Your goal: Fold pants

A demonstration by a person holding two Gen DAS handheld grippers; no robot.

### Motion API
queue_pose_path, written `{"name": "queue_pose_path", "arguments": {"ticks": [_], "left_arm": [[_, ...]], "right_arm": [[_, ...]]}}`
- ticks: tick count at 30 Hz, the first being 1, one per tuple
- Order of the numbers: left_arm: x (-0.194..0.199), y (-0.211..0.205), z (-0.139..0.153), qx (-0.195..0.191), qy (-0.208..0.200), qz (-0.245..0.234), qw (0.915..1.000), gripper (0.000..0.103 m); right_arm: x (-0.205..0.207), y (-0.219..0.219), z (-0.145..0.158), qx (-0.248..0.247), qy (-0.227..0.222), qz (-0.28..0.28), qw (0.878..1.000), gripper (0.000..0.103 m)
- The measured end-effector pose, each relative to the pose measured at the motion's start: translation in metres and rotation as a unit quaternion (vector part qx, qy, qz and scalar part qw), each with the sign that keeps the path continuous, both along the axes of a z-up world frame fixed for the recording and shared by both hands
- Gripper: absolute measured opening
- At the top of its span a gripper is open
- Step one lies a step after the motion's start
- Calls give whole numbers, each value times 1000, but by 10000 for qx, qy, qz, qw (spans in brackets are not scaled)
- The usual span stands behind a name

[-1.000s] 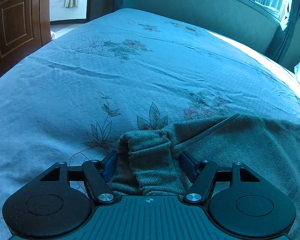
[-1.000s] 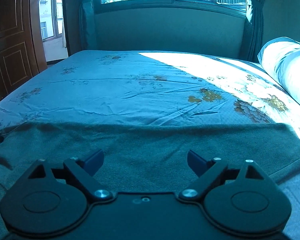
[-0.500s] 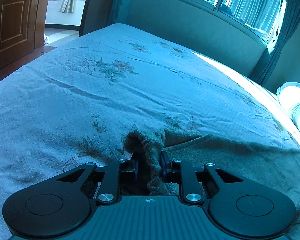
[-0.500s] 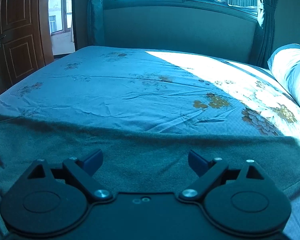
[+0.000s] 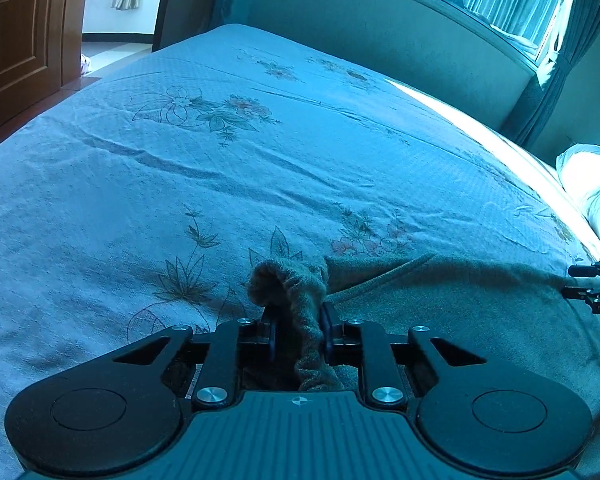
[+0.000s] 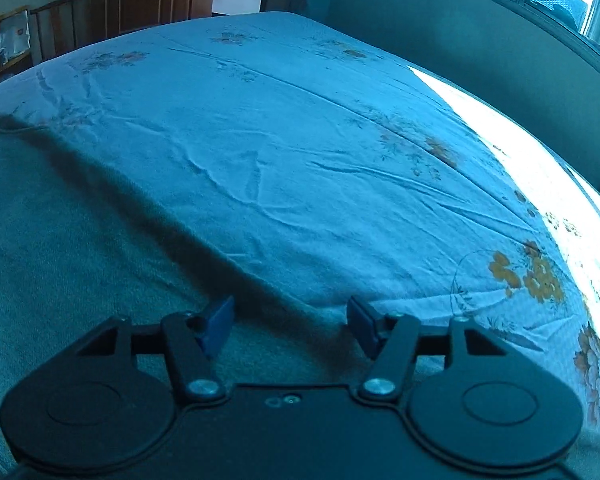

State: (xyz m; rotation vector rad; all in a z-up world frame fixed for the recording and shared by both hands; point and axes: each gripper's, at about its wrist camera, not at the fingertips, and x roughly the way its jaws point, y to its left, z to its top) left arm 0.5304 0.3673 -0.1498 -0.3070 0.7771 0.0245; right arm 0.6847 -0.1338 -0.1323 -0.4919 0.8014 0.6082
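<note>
Grey-green knit pants lie spread on a bed with a light blue floral sheet. My left gripper is shut on a bunched end of the pants, which sticks up between the pads. My right gripper is open, its blue pads over the far edge of the pants, with cloth under them. The right gripper's tips also show at the right edge of the left wrist view.
A padded grey wall panel and windows run along the far side of the bed. A white pillow lies at the right. A wooden door and a rack stand left of the bed.
My left gripper closed on the bunched pants end and holds it. My right gripper stayed open, turned left and tilted down toward the pants' edge.
</note>
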Motion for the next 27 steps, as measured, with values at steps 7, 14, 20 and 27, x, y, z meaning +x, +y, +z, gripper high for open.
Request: {"name": "queue_pose_path", "arguments": {"ticks": [7,14,20,27], "left_arm": [[3,1,-7,-71,74,49,9999,22],[-8,4,9,-104,-222,-85,9997,21],[-44,7,37,-326,-827,-199,9958,21],[-124,4,58,-474,-1369,-429,9885,20]], "right_arm": [[5,0,-2,114,508,69,9986,9],[-22,-7,29,159,74,43,9998,0],[-86,-23,70,184,-287,212,9992,0],[-194,-34,97,21,-732,470,9962,0]]}}
